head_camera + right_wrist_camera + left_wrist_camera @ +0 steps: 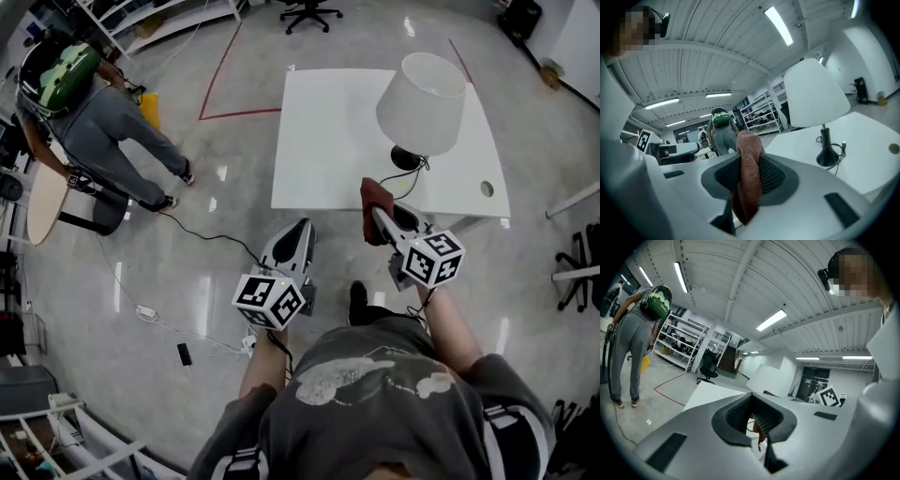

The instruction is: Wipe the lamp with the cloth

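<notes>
The lamp has a white shade and a black base and stands on the right half of a white table. My right gripper is shut on a red-brown cloth, held at the table's front edge just before the lamp's base. In the right gripper view the cloth hangs bunched between the jaws, with the lamp ahead to the right. My left gripper hovers over the floor in front of the table, jaws together and holding nothing. The left gripper view shows the lamp shade beyond the gripper.
A person in grey with a green helmet stands at the upper left. A black cable runs across the floor near the left gripper. The lamp's cord lies by its base. An office chair stands beyond the table, another at the right.
</notes>
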The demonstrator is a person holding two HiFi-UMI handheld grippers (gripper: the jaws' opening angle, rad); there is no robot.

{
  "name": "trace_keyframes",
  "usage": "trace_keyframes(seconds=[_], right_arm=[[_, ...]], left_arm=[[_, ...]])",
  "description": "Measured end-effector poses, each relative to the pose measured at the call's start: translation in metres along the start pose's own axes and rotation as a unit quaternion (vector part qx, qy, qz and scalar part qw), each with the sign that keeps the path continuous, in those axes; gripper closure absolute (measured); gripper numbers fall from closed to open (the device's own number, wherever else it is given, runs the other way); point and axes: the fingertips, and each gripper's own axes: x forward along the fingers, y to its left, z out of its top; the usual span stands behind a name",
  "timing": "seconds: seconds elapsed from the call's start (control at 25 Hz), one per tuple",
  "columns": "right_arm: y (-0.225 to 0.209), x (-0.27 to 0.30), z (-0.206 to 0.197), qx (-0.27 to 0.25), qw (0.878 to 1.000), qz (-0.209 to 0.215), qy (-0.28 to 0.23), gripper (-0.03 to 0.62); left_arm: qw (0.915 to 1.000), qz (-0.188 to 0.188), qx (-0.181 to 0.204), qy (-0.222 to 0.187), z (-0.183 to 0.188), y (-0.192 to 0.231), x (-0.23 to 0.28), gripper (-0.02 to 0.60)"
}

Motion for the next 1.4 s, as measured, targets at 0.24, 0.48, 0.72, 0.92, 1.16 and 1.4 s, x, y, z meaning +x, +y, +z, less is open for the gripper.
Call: trace_keyframes(seconds=[0.24, 0.48, 0.72, 0.92, 1.16, 1.4], right_arm=[[-0.031, 0.039, 0.032, -0.004, 1.000, 0.023, -0.020, 0.508], [-0.031, 0.070, 0.045, -0.004, 0.999, 0.043, -0.024, 0.508], [-0.030, 0.103, 0.054, -0.001, 0.999, 0.039, -0.025, 0.508], [-0.024, 0.143, 0.063, 0.002, 0.999, 0.006, -0.048, 0.508], [-0.045, 0.182, 0.071, 0.010, 0.994, -0.088, -0.069, 0.508], [-0.074, 0.195, 0.104, 0.044, 0.968, -0.210, -0.133, 0.508]], left_arm=[[0.9998, 0.016, 0.013, 0.005, 0.012, 0.012, 0.058, 0.574], [0.9995, 0.026, 0.015, -0.003, 0.033, 0.037, 0.085, 0.574], [0.9993, 0.011, 0.036, 0.001, 0.058, 0.062, 0.111, 0.574], [0.9986, -0.039, 0.030, 0.021, 0.063, 0.098, 0.151, 0.574], [0.9894, -0.132, 0.024, 0.056, 0.069, 0.132, 0.214, 0.574], [0.9739, -0.214, 0.027, 0.072, 0.085, 0.151, 0.262, 0.574]])
